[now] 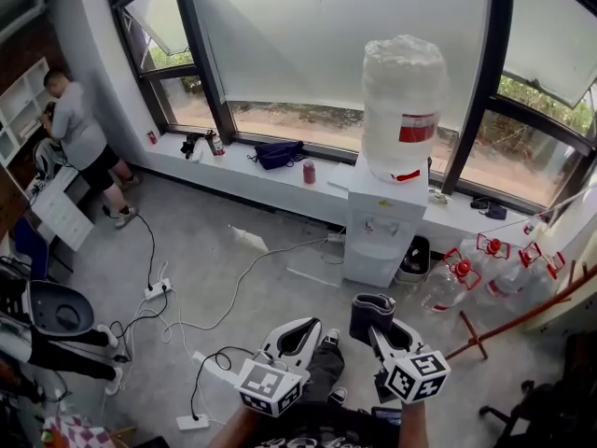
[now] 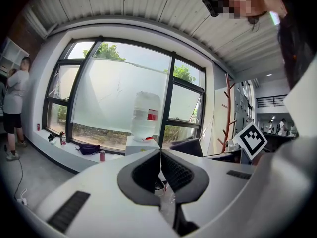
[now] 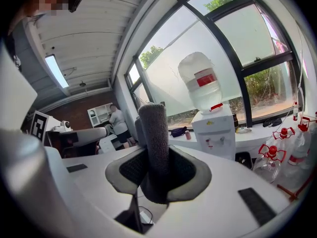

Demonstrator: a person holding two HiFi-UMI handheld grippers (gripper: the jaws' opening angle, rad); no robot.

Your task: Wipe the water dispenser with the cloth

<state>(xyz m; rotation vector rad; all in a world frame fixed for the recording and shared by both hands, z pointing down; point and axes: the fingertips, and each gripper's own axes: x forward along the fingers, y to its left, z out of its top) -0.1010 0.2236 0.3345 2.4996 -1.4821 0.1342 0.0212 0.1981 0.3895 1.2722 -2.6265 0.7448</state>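
Note:
A white water dispenser (image 1: 379, 234) stands against the window ledge with a big clear bottle (image 1: 403, 105) on top; it also shows in the left gripper view (image 2: 140, 145) and the right gripper view (image 3: 214, 131). My right gripper (image 1: 372, 320) is shut on a folded dark grey cloth (image 3: 155, 145), held well short of the dispenser, and the cloth (image 1: 370, 314) sticks up from its jaws. To its left hangs my left gripper (image 1: 301, 336), shut with nothing between its jaws, which meet tip to tip (image 2: 160, 155).
Empty water bottles with red handles (image 1: 462, 275) lie right of the dispenser. White cables and power strips (image 1: 157, 290) trail over the grey floor. A person (image 1: 82, 143) stands at far left by shelves. A dark bag (image 1: 278, 154) and a red can (image 1: 309, 172) sit on the ledge.

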